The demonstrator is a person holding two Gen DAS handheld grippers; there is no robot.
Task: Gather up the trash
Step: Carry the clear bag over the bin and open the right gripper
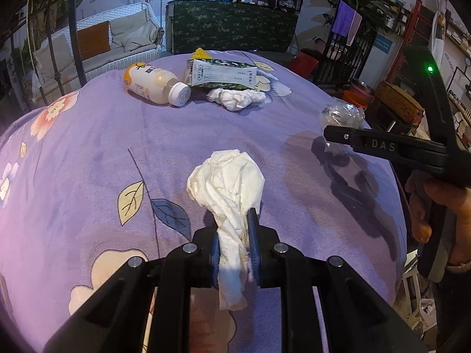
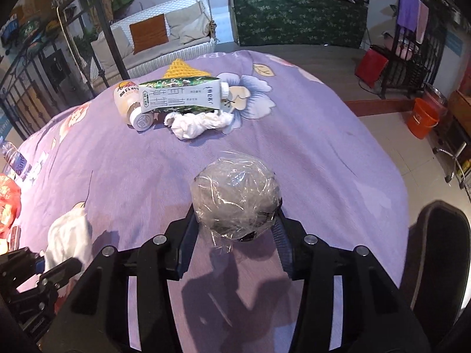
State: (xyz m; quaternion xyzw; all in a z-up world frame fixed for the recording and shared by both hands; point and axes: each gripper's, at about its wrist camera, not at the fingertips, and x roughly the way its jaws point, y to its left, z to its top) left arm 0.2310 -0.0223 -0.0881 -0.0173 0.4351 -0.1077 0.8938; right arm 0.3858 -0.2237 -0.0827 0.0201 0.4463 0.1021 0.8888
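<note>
Now a crumpled white tissue (image 1: pixel 226 182) is clamped by the left gripper (image 1: pixel 234 235) and a clear plastic-wrap ball (image 2: pixel 235 197) by the right gripper (image 2: pixel 235 226), so both pinches should be kept firm above the purple floral bedspread (image 1: pixel 88 147).

Both wrist views look down, close over the purple floral cloth (image 1: pixel 88 153), sharing the far carton (image 2: pixel 179 94).
</note>
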